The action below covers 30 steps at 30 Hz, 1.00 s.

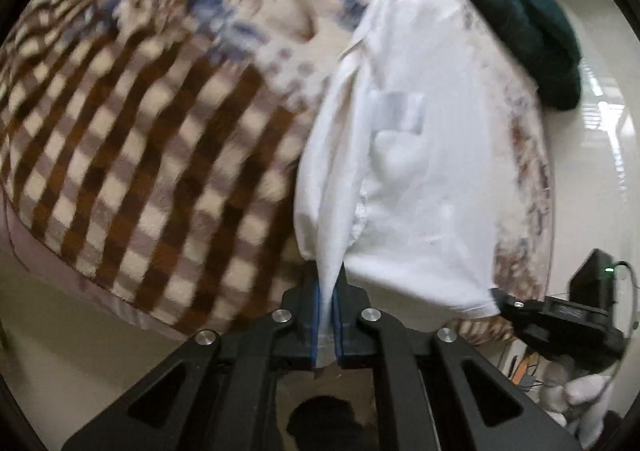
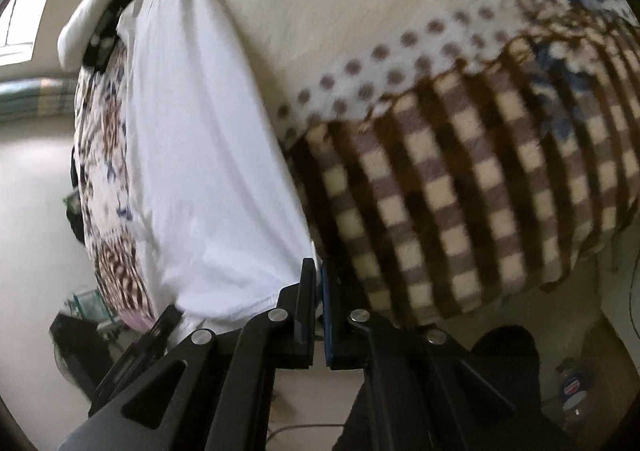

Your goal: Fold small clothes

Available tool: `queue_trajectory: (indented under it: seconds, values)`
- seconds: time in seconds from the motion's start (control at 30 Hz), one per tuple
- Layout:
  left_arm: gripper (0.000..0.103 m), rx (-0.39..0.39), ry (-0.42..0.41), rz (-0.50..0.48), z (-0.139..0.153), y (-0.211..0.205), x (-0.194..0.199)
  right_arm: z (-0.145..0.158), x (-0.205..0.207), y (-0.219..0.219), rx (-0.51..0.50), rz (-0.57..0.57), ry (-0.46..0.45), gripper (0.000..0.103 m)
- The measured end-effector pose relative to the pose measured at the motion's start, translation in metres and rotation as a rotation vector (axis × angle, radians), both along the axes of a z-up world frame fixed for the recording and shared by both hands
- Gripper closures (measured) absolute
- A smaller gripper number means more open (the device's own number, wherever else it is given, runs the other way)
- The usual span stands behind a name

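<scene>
A white garment (image 1: 420, 171) with a chest pocket lies along the edge of a bed. My left gripper (image 1: 329, 283) is shut on a folded edge of its hem, with white cloth pinched between the blue pads. My right gripper (image 2: 319, 275) is shut on the other hem corner of the same white garment (image 2: 200, 171); the cloth edge sits between its jaws. The right gripper also shows in the left wrist view (image 1: 500, 301), pinching the far corner. The left gripper shows in the right wrist view (image 2: 170, 321) at the lower left of the hem.
The bed is covered by a brown-checked and blue-floral blanket (image 1: 140, 155), also in the right wrist view (image 2: 460, 191). A dark teal cloth (image 1: 520, 19) lies beyond the garment. A black device with a green light (image 1: 596, 279) stands on the pale floor.
</scene>
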<state>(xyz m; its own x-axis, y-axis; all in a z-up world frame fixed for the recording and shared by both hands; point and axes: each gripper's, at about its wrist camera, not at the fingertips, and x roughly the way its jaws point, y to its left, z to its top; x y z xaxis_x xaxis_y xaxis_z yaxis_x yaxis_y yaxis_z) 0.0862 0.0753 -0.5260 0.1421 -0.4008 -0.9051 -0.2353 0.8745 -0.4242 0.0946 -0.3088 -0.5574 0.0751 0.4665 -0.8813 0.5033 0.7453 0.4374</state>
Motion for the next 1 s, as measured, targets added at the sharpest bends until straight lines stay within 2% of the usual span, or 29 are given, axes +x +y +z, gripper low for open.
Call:
queue_trajectory:
  seconds: [0.1,0.23,0.27,0.33,0.4,0.43,0.47,0.57,0.63,0.73,0.87,0.93,0.97,1.0]
  values:
    - [0.095,-0.024,0.063,0.028,-0.018,0.012,-0.005,-0.004,-0.002,0.024,-0.021,0.040,0.003,0.101]
    - [0.071,-0.100,0.064,0.135,-0.005,0.031,-0.015,-0.015,-0.004,0.033,-0.044,0.048,0.018,0.101]
    - [0.068,-0.100,0.053,0.145,-0.001,0.033,-0.016,-0.019,-0.003,0.034,-0.055,0.046,0.020,0.101]
    - [0.053,-0.082,0.034,0.123,0.005,0.031,-0.014,-0.023,-0.003,0.032,-0.044,0.028,0.028,0.101]
    - [0.056,-0.037,0.072,0.082,-0.006,0.018,-0.009,-0.023,-0.005,0.024,-0.045,0.030,0.018,0.101]
    - [0.076,-0.009,0.073,0.074,-0.010,0.011,-0.008,-0.021,-0.005,0.026,-0.045,0.037,0.015,0.101]
    - [0.102,0.028,0.056,0.071,-0.010,0.006,-0.009,-0.021,-0.006,0.022,-0.046,0.041,0.013,0.101]
    - [0.101,0.060,0.006,0.057,0.000,-0.001,-0.012,-0.011,-0.010,0.017,-0.062,0.062,0.001,0.101]
    - [0.101,0.045,-0.023,0.060,0.008,0.001,-0.016,-0.005,-0.013,0.012,-0.062,0.070,-0.001,0.101]
    - [0.101,0.041,0.009,0.056,-0.001,0.018,-0.023,-0.008,-0.017,0.009,-0.073,0.094,0.010,0.101]
    - [0.096,0.044,0.069,0.046,-0.030,0.034,-0.021,-0.034,-0.016,0.016,-0.062,0.112,0.045,0.101]
    - [0.095,0.009,0.087,0.036,-0.029,0.040,-0.020,-0.043,-0.008,0.024,-0.050,0.164,0.052,0.100]
    - [0.093,0.005,0.086,0.018,-0.025,0.042,-0.020,-0.047,-0.004,0.027,-0.028,0.187,0.065,0.092]
    - [0.087,-0.017,0.073,0.001,-0.016,0.044,-0.022,-0.047,-0.002,0.027,-0.010,0.203,0.082,0.087]
